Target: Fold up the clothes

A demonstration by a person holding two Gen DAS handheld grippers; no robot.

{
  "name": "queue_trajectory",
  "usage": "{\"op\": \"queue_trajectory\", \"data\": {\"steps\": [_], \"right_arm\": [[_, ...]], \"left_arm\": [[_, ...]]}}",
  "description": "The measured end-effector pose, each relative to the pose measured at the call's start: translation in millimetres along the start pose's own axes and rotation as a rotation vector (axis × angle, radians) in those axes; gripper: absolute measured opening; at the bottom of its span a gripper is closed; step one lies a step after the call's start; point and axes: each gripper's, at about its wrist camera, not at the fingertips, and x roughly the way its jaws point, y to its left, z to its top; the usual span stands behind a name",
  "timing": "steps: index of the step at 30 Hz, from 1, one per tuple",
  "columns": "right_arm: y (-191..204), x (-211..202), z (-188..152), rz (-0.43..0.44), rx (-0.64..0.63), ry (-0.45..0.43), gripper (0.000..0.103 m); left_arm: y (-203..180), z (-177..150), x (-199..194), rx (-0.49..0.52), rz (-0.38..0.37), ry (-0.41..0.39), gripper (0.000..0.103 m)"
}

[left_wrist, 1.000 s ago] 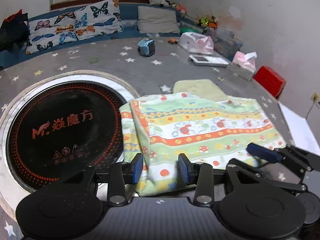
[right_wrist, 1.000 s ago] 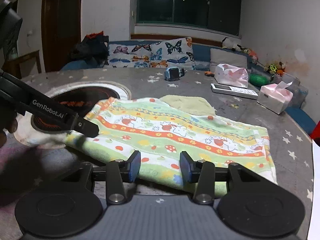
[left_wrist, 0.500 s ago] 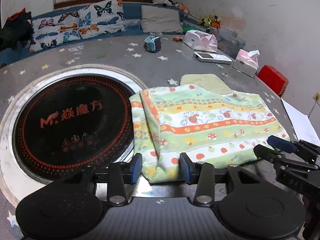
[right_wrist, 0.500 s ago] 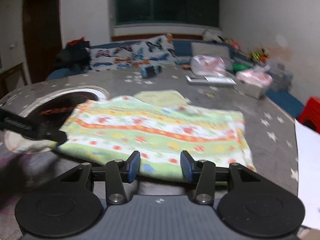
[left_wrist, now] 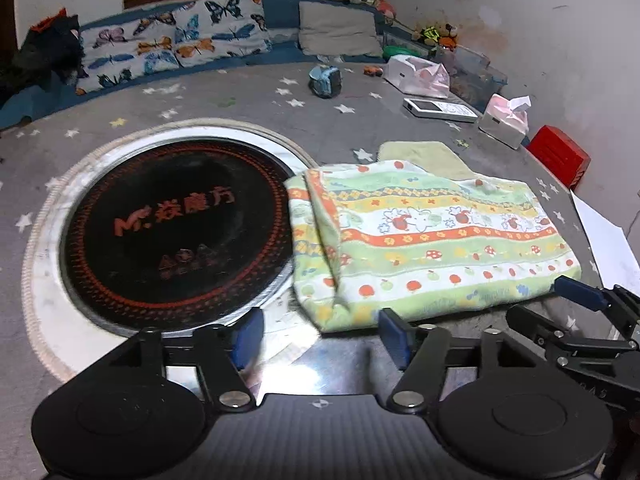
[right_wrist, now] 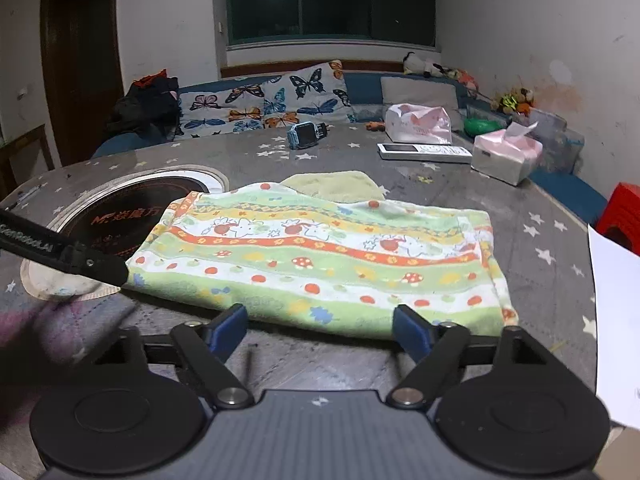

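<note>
Grey, star-printed surface point(left_wrist: 224, 120) fills both views, with a round black cooktop point(left_wrist: 176, 232) set into it at the left of each frame. Folded striped cloth point(left_wrist: 432, 240) with mushrooms and animals lies flat at the middle, its left edge just over the cooktop's rim, and a pale yellow cloth point(left_wrist: 424, 156) peeks from under its far edge.

At the bottom of the left wrist view, the left claw point(left_wrist: 320, 332) has its fingers spread apart and holding nothing, right at the cloth's near left corner. This view alone shows the whole cooktop with its red lettering, and the right claw point(left_wrist: 576, 300) entering at the lower right beside the cloth's near right corner.

From the right wrist view, the right claw point(right_wrist: 320, 328) is wide apart and empty just before the cloth's near edge point(right_wrist: 320, 264). Only here do the dark window point(right_wrist: 328, 0), the door point(right_wrist: 80, 72) and the left claw's black arm point(right_wrist: 60, 252), reaching in from the left edge, appear.
</note>
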Motion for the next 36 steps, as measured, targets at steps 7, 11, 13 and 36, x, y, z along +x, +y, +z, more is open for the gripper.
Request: {"op": "queue_trajectory", "data": {"steps": [7,11,13,36], "right_arm": [[7,-5,-1,-0.038,0.029,0.028,0.096],[10,-9,-3,-0.043,0.070,0.041,0.099],[13,-11,-5,-0.050,0.078,0.040,0.103],[28,-37,-23,-0.097,0.114,0.041,0.103]], "left_arm": [[2,-13,-18,-0.001,0.026,-0.024,0.091],[1,-21,-24,-0.002,0.033,-0.030,0.098],[1,-25,-27,-0.004,0.039,-0.035,0.100],[-5,-58,-49,-0.003,0.083,-0.064,0.103]]}}
